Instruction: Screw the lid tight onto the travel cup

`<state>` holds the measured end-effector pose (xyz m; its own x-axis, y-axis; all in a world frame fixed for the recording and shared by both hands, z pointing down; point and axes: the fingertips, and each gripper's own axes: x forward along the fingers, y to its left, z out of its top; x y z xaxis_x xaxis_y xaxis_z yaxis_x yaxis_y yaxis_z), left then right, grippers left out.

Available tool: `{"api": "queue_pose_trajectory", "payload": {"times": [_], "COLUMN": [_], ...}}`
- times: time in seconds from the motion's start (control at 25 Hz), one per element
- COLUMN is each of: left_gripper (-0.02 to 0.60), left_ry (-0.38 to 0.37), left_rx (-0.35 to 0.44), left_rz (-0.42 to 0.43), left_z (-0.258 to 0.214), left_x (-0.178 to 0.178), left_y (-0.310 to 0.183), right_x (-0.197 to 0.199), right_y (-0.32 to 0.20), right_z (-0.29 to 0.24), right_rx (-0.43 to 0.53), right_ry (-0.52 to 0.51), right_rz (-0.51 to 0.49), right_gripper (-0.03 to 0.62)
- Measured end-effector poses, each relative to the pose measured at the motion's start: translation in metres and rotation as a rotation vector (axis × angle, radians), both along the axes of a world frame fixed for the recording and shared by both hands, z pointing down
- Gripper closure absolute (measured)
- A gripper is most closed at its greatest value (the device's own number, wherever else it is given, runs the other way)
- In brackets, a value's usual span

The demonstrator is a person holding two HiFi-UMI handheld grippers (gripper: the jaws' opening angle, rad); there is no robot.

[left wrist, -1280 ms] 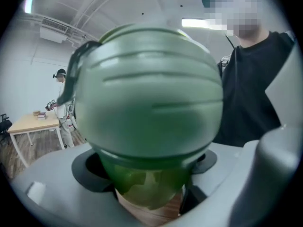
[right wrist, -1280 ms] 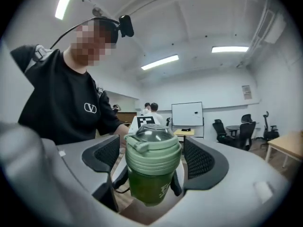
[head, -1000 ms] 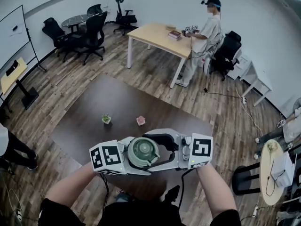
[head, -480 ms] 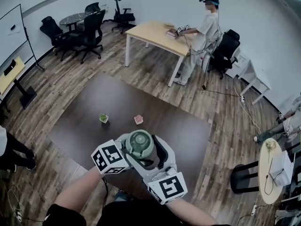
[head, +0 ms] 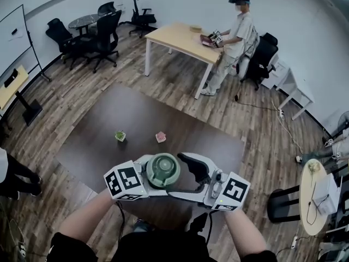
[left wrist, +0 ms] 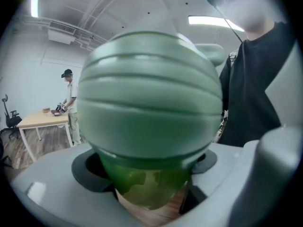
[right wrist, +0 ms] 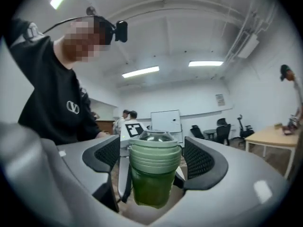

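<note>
Travel cup held up at the lower middle of the head view.
The left gripper has its jaws clamped on the cup's clear green body, just under the ribbed green lid. The right gripper has its jaws spread wide, flanking the lid with a gap on each side. Beyond lies a dark table with a small green object and a pink one. At upper right a person stands by a pale table.

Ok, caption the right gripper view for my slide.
The right gripper, jaws open, flanks the lid of the green travel cup without touching.
</note>
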<state>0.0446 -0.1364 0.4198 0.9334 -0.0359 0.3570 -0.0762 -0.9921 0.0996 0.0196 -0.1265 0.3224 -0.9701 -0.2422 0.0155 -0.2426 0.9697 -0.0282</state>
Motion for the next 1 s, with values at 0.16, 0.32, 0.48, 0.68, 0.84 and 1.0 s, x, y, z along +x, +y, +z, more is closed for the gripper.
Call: {"api": "queue_pose_trajectory", "payload": {"times": [0.16,0.32,0.48,0.68,0.84,1.0], "left_gripper": [0.175,0.175,0.175,0.175,0.175,0.175], "left_ry": [-0.032,-0.050,-0.035,-0.042,-0.023,0.005], "left_rx": [-0.001,0.012,-0.006,-0.005,-0.008,-0.022], "left_rz": [0.119,0.117,-0.006,-0.114,-0.118,-0.116], "left_z": [0.005,0.006,0.008,0.018,0.016,0.011], "left_x": [0.005,0.008,0.004,0.001,0.008,0.004], "left_y": [0.024,0.024,0.002,-0.015,-0.015,-0.018], "right_x": [-0.010,-0.015,-0.019,-0.022,-0.019,-0.019], "right_y": [0.011,0.012,-0.010,-0.025,-0.024,-0.019], "right_z": [0.009,0.005,0.006,0.017,0.016,0.007], "right_rx": [0.006,0.011,0.029,-0.002,-0.002,0.007], "right_ry": [0.143,0.157,0.086,0.142,0.156,0.134], "right_rz": [-0.202,-0.241,0.032,0.570,0.731,0.533], "right_gripper": [0.175,0.175,0.174,0.174,0.174,0.174]}}
